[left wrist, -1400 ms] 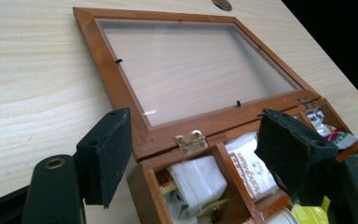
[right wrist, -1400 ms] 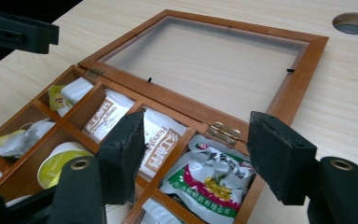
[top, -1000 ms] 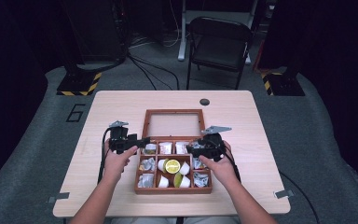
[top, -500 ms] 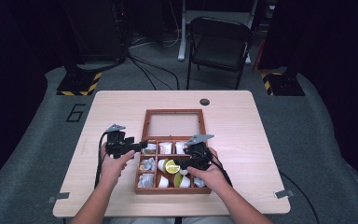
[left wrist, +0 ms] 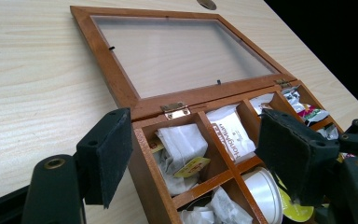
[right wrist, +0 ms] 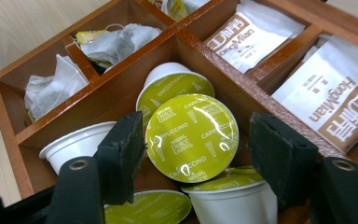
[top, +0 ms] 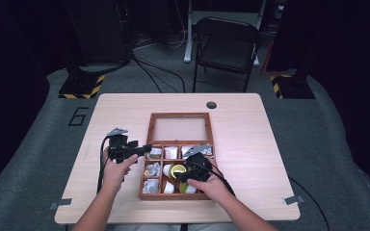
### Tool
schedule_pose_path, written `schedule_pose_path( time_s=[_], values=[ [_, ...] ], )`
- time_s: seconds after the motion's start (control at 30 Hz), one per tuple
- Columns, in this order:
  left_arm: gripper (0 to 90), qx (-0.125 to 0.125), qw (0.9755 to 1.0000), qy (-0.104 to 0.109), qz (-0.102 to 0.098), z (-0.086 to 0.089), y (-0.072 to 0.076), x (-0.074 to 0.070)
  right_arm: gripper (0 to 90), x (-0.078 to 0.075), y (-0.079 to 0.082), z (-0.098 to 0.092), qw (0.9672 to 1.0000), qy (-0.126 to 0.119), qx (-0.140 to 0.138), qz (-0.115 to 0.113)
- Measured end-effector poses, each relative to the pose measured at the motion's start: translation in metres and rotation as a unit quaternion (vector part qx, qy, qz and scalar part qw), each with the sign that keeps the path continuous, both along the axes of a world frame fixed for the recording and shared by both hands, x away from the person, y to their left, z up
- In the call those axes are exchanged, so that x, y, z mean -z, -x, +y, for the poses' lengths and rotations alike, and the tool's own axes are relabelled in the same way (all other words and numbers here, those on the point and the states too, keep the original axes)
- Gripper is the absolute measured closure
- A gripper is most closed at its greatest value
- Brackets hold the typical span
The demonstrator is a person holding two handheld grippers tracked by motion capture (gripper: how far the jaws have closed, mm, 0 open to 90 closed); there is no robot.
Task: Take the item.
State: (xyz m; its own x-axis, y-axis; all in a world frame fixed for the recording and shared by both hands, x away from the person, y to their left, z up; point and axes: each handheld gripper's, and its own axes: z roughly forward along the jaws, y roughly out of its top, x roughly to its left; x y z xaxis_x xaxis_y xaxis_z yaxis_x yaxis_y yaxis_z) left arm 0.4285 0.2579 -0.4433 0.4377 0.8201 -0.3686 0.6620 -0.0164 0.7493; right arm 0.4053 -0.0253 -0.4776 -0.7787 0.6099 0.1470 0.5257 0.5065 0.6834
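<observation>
A coffee capsule with a shiny yellow-green foil lid printed "Cappuccino" (right wrist: 192,137) stands between the two black padded jaws of the right gripper (right wrist: 193,161) in the right gripper view. The jaws sit on either side of it with a gap showing at the right pad, so they stand partly apart and do not clamp it; they have just been opening a little. The capsule rests tilted on other white plastic capsules (right wrist: 77,145) with the same green lids, piled in the middle compartment of the front row of a brown wooden compartment box (top: 145,188). In the high view the right gripper (top: 189,172) hangs over that part of the box, and the green lid (top: 177,170) shows just to its left.

Neighbouring compartments hold crumpled white tea bags (right wrist: 46,86) and white sachets with brown lettering (right wrist: 249,35). The box's glass-paned lid (top: 179,129) lies flat, folded back on brass hinges (left wrist: 175,110).

The left gripper (top: 144,148) is at the box's left rear corner; its jaws stand half apart, one outside the wall and one over the compartments, gripping nothing. The box sits on a pale wooden table (top: 250,144).
</observation>
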Motion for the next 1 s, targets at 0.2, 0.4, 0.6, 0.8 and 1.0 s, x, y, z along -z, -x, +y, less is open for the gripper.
schedule_pose_path(
  time_s=[0.2,0.4,0.6,0.8,1.0],
  values=[
    [26.5,-0.003,1.0000,0.004,-0.001,0.001,0.000,-0.001,34.3,0.004,-0.001,0.004,0.9999,0.012,-0.008,0.003],
    [26.5,-0.008,0.9999,0.008,-0.001,0.002,0.001,-0.001,33.8,0.005,-0.002,0.007,0.9998,0.014,-0.009,0.007],
    [26.5,-0.012,0.9999,0.009,-0.003,0.006,0.001,-0.001,33.0,0.006,-0.004,0.009,0.9996,0.022,-0.016,0.007],
    [26.5,-0.015,0.9998,0.008,-0.004,0.008,0.002,-0.002,32.5,0.008,-0.006,0.013,0.9994,0.028,-0.014,0.015],
    [26.5,-0.017,0.9998,0.011,-0.004,0.009,0.002,-0.002,32.6,0.011,-0.008,0.017,0.9988,0.042,-0.021,0.013]
  ],
)
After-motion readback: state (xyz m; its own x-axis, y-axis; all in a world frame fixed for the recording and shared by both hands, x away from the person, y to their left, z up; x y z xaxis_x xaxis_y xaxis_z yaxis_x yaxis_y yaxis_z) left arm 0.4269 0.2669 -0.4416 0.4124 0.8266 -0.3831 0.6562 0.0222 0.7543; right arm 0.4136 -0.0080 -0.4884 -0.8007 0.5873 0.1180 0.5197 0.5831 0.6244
